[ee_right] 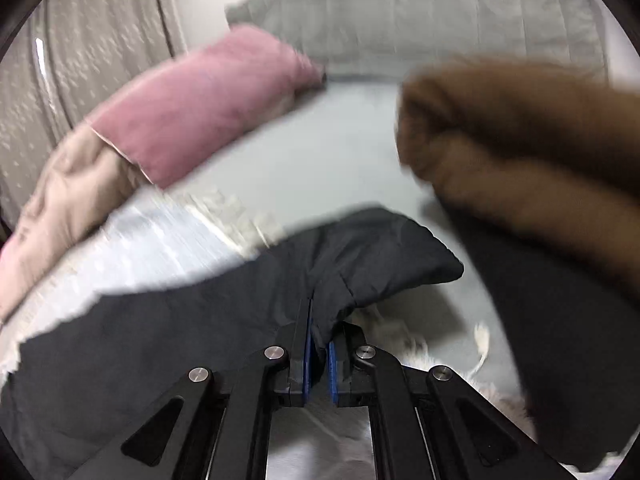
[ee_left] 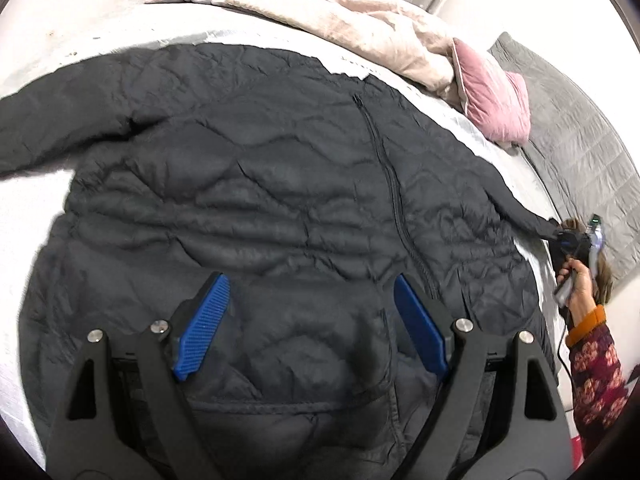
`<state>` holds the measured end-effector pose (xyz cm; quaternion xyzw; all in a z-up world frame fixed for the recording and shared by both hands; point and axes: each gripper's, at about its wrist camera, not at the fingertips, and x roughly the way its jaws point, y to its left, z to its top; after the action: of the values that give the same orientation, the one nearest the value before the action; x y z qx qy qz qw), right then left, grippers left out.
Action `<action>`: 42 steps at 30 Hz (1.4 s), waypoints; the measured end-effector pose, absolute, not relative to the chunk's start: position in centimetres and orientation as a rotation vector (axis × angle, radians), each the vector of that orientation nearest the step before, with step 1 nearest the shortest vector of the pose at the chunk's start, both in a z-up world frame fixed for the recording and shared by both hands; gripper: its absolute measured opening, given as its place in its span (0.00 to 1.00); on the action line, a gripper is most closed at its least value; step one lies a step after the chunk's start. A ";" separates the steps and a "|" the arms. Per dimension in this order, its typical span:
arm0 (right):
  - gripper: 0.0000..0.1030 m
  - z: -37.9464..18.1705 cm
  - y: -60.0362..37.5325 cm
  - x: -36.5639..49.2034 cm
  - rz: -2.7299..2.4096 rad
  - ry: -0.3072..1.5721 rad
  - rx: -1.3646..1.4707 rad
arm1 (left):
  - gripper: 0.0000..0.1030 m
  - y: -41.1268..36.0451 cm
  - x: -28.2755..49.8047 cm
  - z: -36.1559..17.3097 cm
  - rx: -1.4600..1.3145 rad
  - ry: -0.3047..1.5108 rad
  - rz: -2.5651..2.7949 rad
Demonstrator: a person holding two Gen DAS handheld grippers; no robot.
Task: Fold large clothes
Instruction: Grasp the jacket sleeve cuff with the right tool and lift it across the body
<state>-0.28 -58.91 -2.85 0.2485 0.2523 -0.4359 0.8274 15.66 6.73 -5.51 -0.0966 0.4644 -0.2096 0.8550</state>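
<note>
Left wrist view: the dark quilted jacket lies spread flat on the bed, zip running down its middle. The left gripper hovers over its lower part, jaws wide apart with nothing between them. At the right edge, a hand holds the right gripper at the sleeve's end. A pink pillow lies beyond.

Right wrist view: the right gripper is clamped tight on the sleeve, pinching its cuff. A blurred brown fur piece sits at right.

Matt quilted jacket, velvety pink cushion, ribbed blue pads
</note>
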 end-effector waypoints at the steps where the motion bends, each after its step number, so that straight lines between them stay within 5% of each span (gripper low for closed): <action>1: 0.05 -1.4 -58.4 0.0 -0.917 0.509 0.505 | 0.82 6.9 16.0 -5.1 -0.206 0.974 -0.432; 13: 0.05 14.8 -42.7 5.7 -0.685 0.320 0.131 | 0.83 8.1 17.8 -4.2 -0.230 0.856 -0.332; 16: 0.05 16.4 -36.9 8.5 -0.603 0.313 0.034 | 0.98 9.0 17.8 -4.4 -0.256 0.861 -0.310; 18: 0.05 16.6 -32.6 10.5 -0.529 0.323 -0.022 | 0.98 10.1 17.6 -4.3 -0.280 0.850 -0.283; 29: 0.05 9.7 -17.5 19.3 -0.236 0.558 -0.117 | 0.98 13.4 17.6 -3.7 -0.382 0.842 -0.255; 42: 0.06 -1.9 -13.8 22.5 -0.161 0.825 -0.111 | 0.98 12.2 18.0 -4.2 -0.329 0.861 -0.259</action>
<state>22.49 -13.76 -1.95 -0.0540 0.4001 -0.0780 0.9116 17.97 12.24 -4.17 -0.1581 0.4142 -0.1247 0.8876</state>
